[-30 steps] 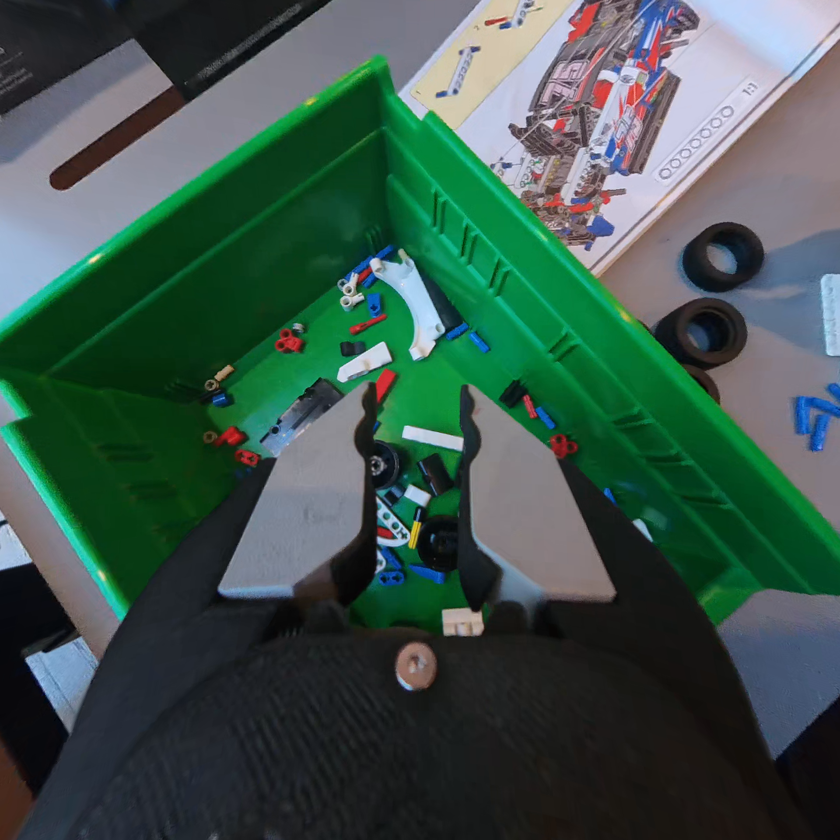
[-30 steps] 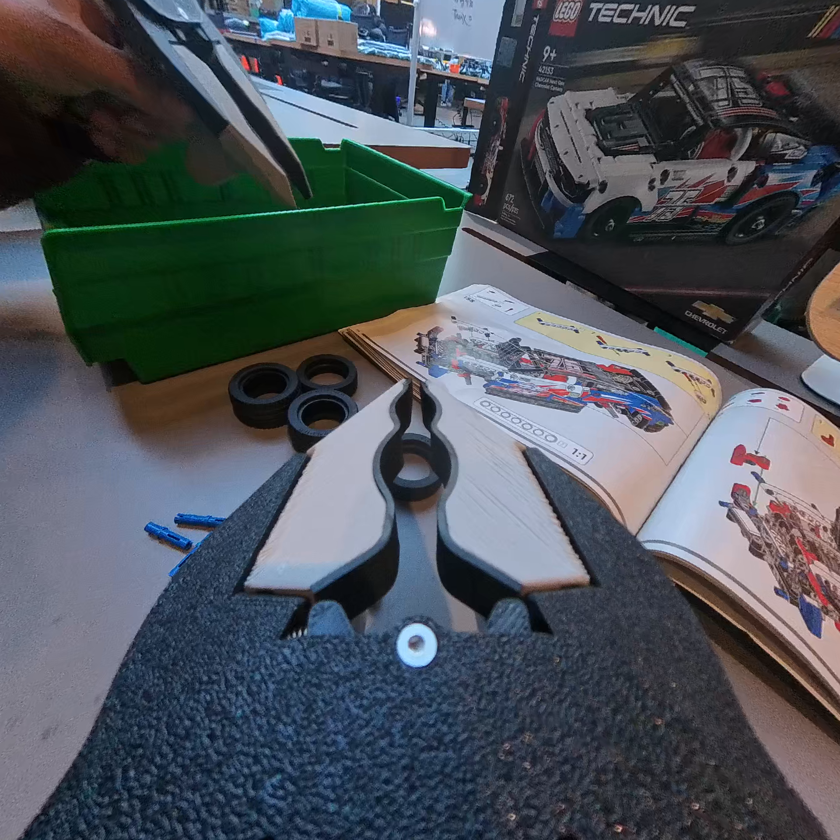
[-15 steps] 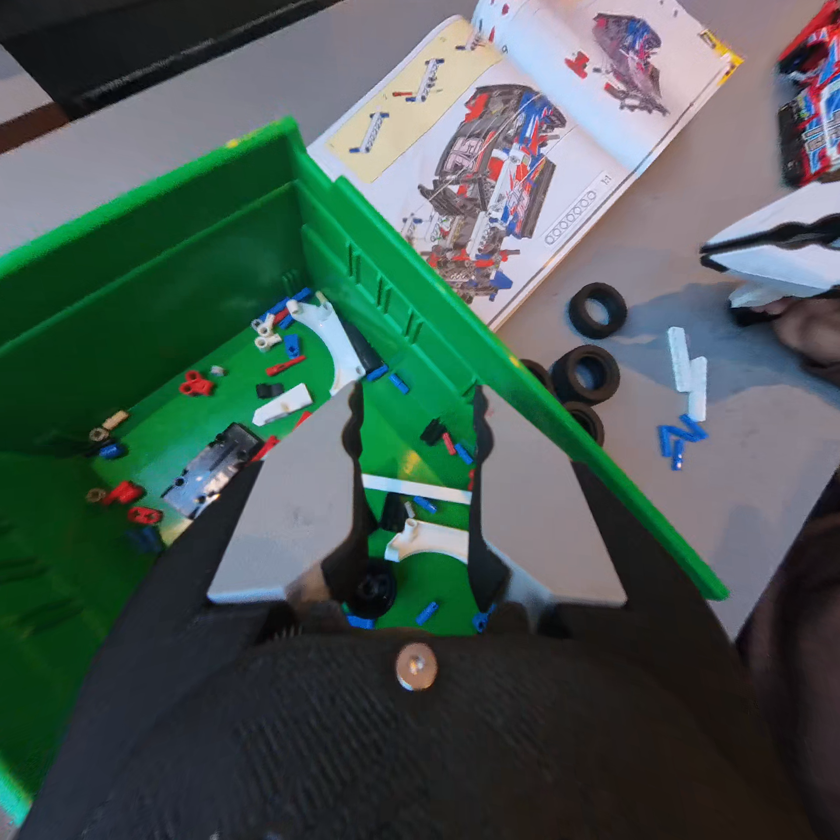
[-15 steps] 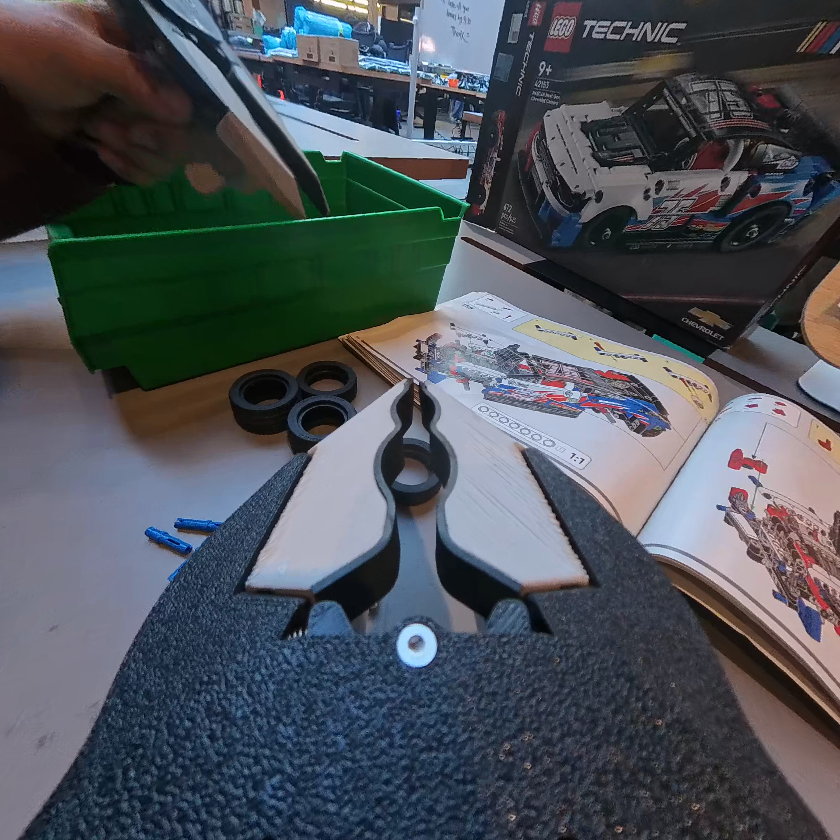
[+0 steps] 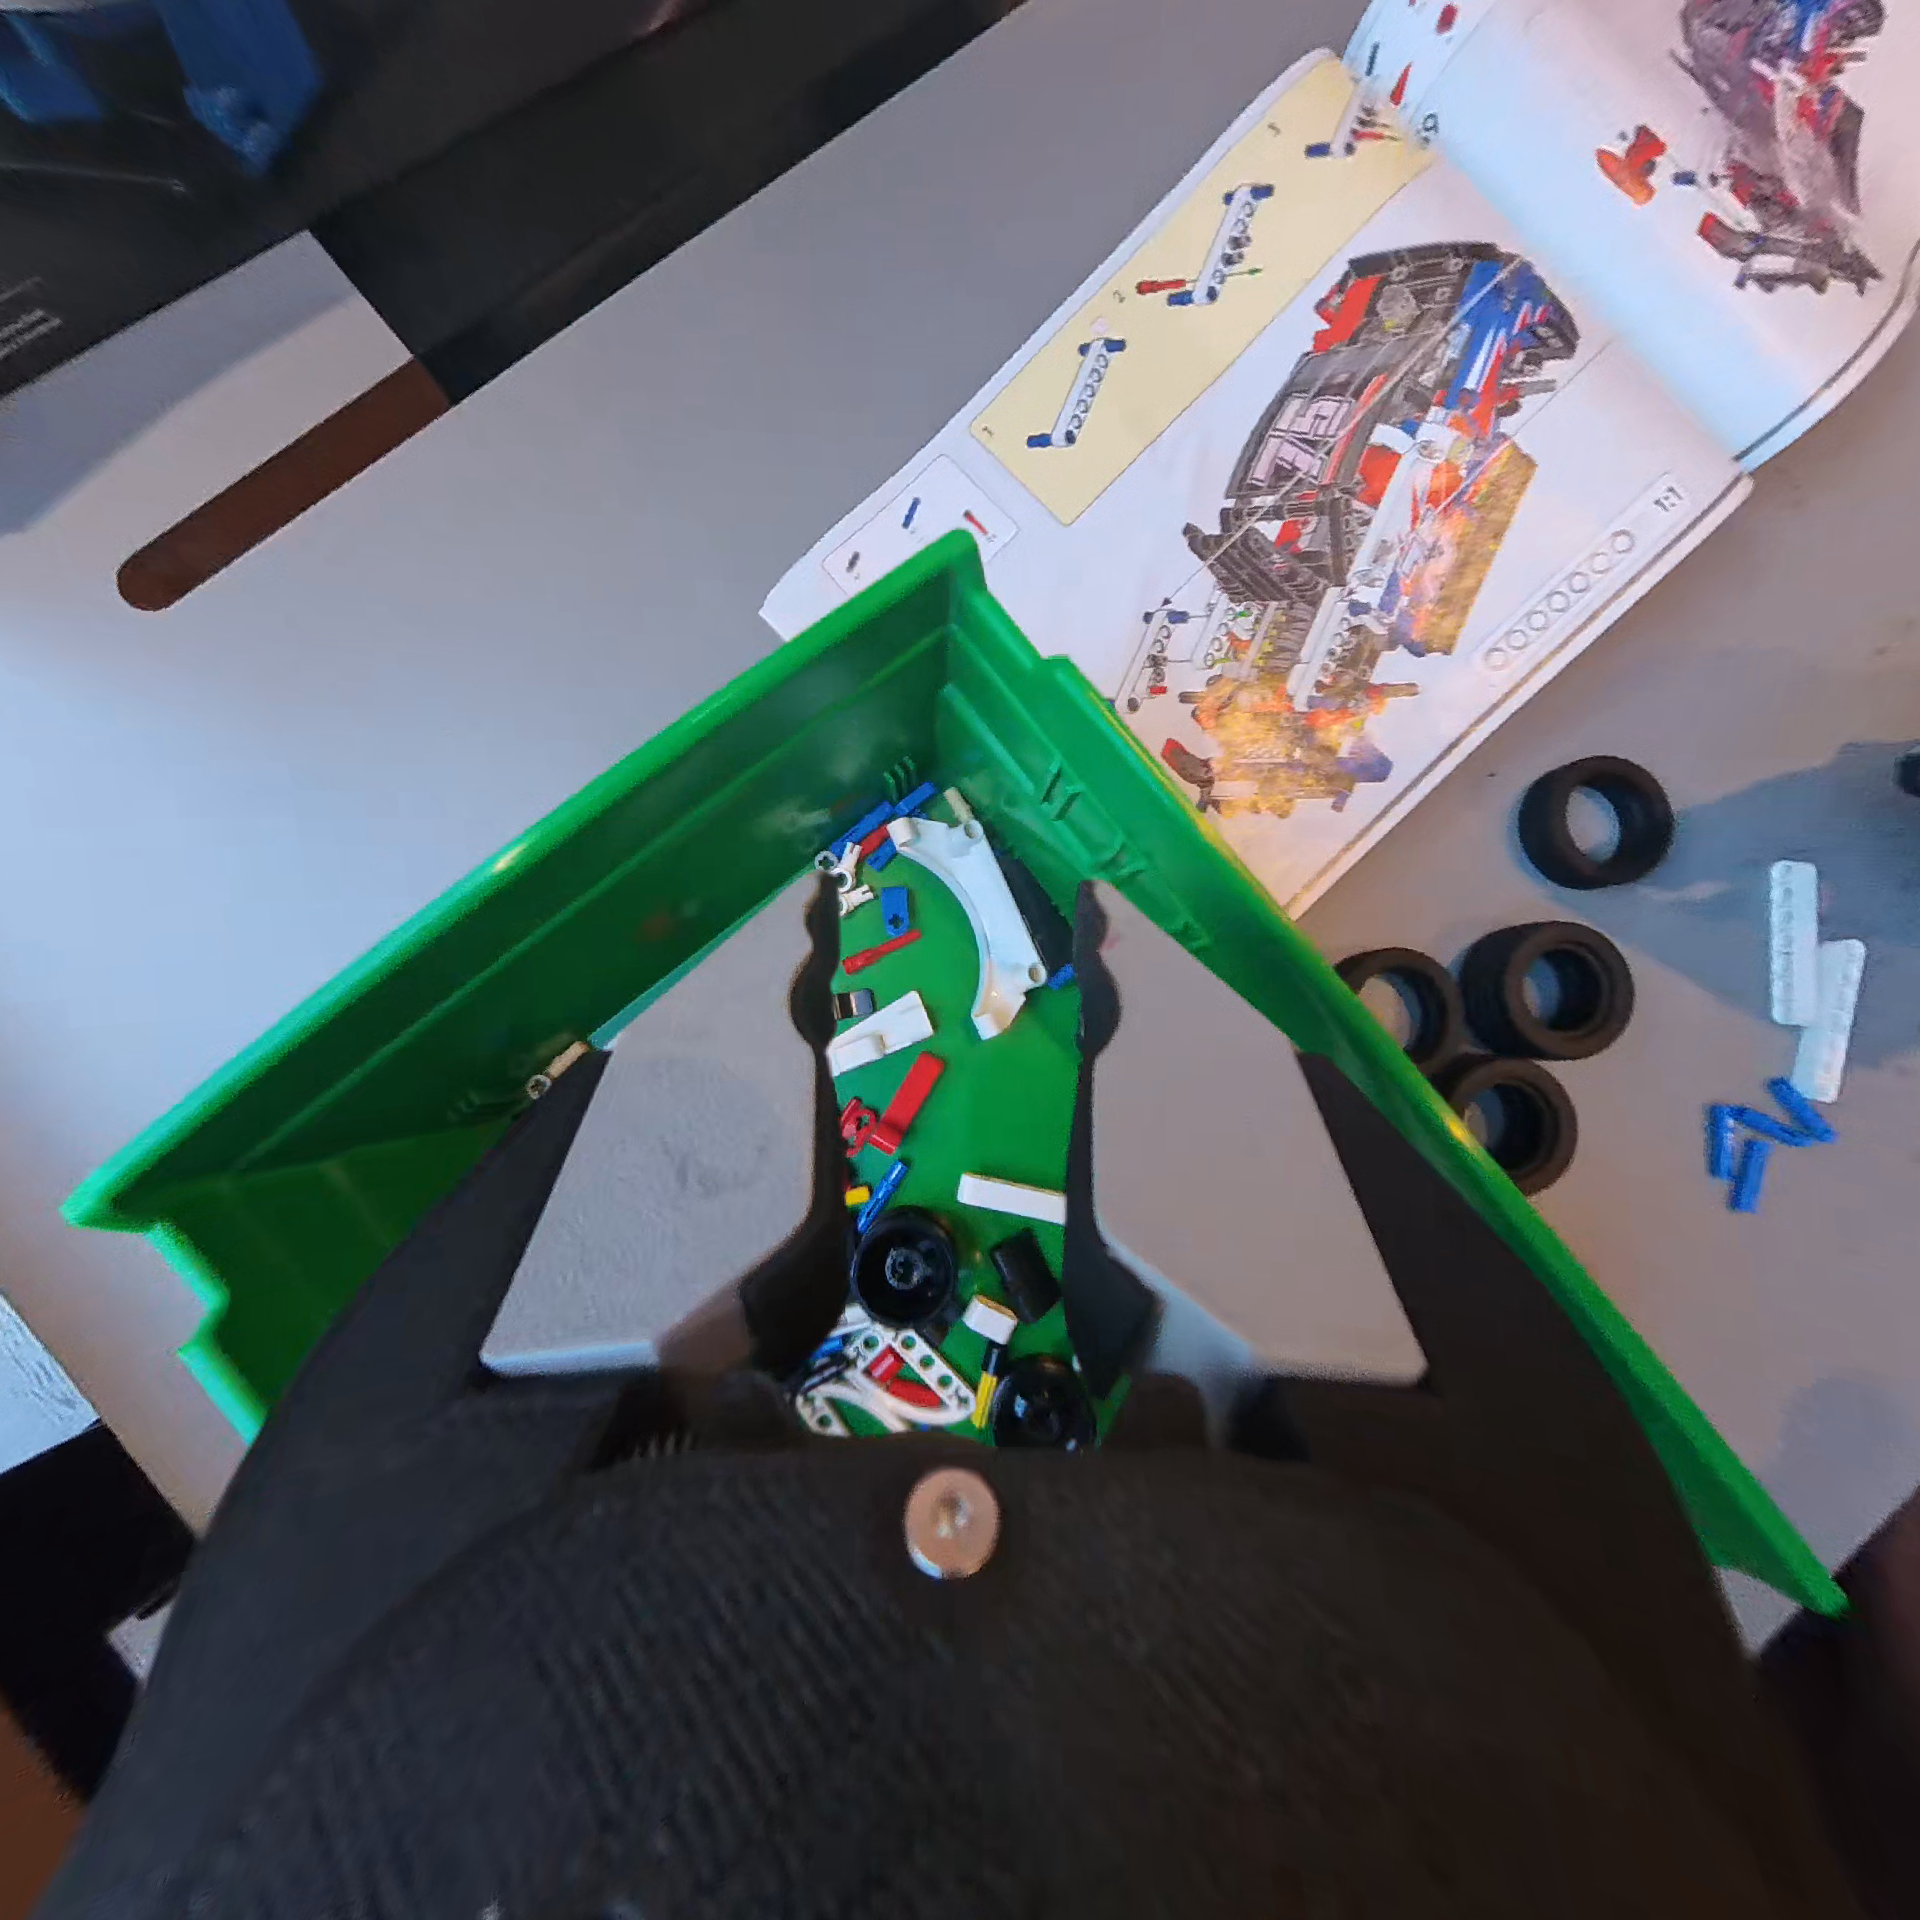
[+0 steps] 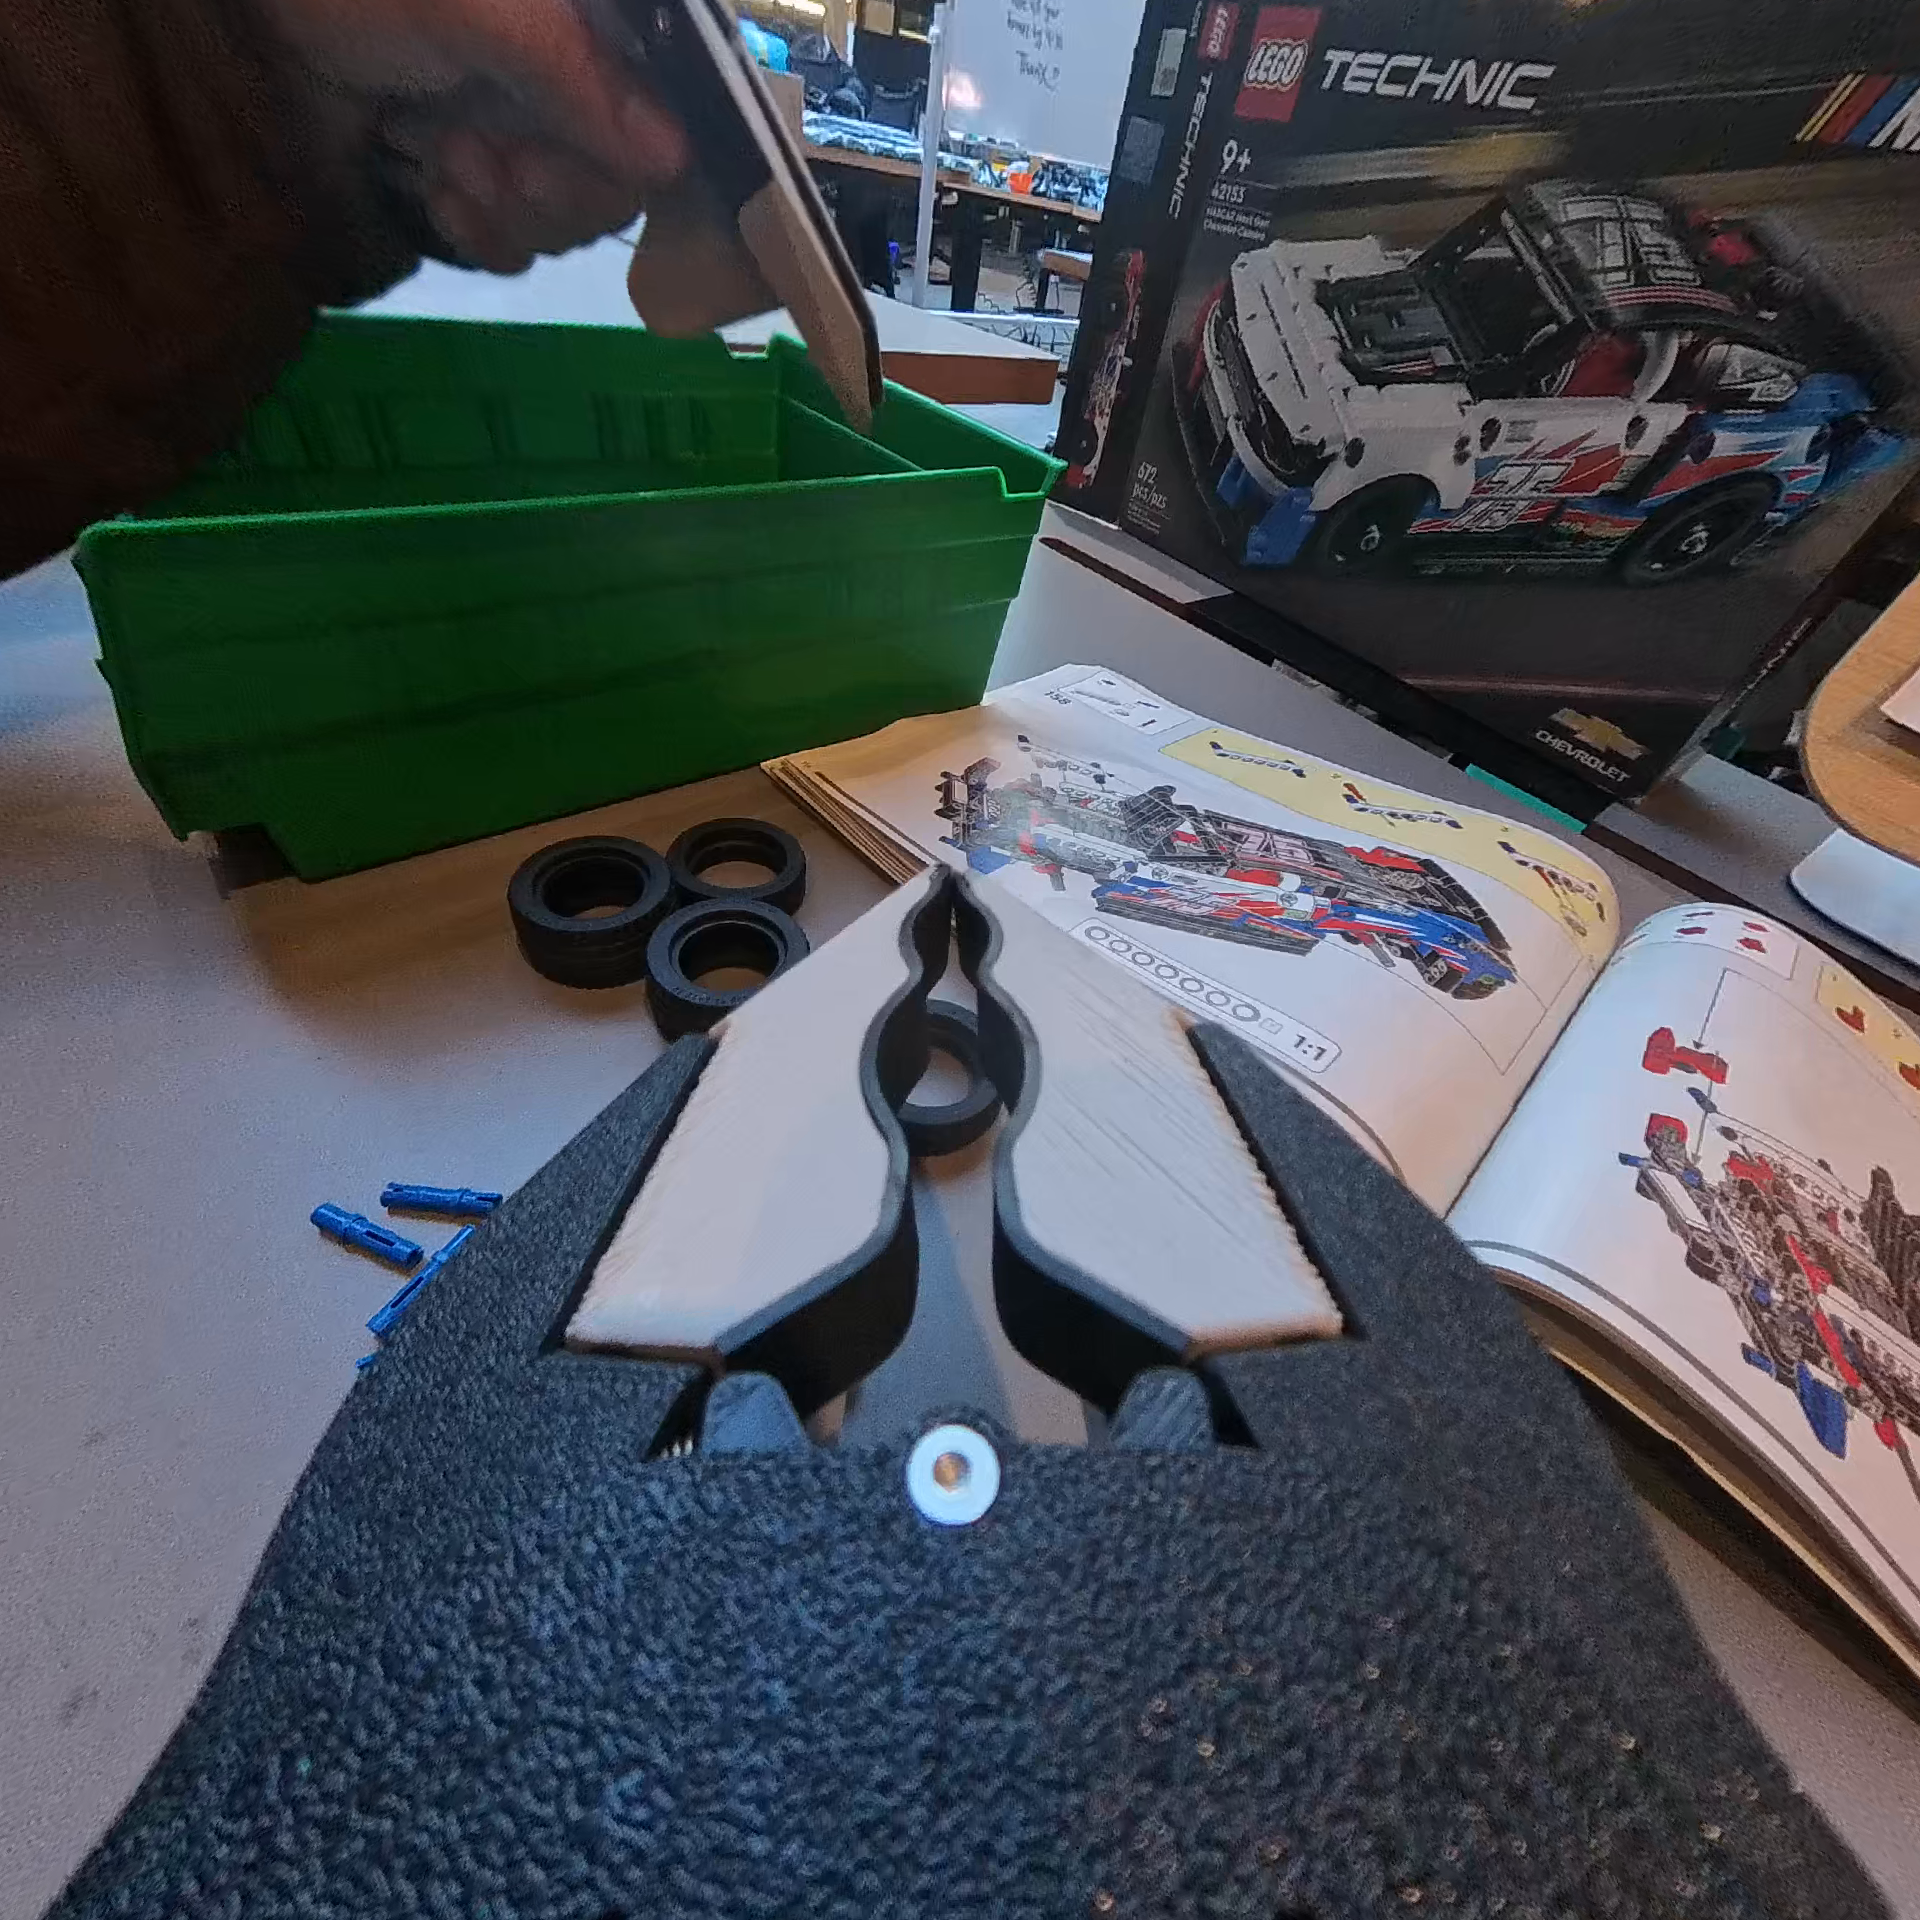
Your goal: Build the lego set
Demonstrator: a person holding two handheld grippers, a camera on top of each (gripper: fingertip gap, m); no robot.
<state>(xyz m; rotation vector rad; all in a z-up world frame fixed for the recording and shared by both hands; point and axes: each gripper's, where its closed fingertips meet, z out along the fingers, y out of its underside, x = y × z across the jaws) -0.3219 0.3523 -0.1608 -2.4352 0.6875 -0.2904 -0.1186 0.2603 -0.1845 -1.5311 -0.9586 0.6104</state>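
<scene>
Green bin (image 5: 644,894) is sitting under our left gripper (image 5: 951,904), jaws hanging apart, holding nothing. Our right gripper (image 6: 951,883), tips nearly touching, is gripping nothing; a tyre (image 6: 940,1081) is lying beyond, at 12 o'clock.

four black tires (image 6: 940,1081), one green bin (image 6: 582,623)

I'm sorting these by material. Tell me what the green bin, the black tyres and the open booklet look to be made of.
Green bin: likely hard moulded plastic; uniform colour, ribbed walls, soft sheen.
Black tyres: probably rubber or soft plastic; matte black, grooved tread, hollow centres.
Open booklet: paper; thin stacked page edges, printed colour pictures, pages curving at the fold, slight gloss.
</scene>
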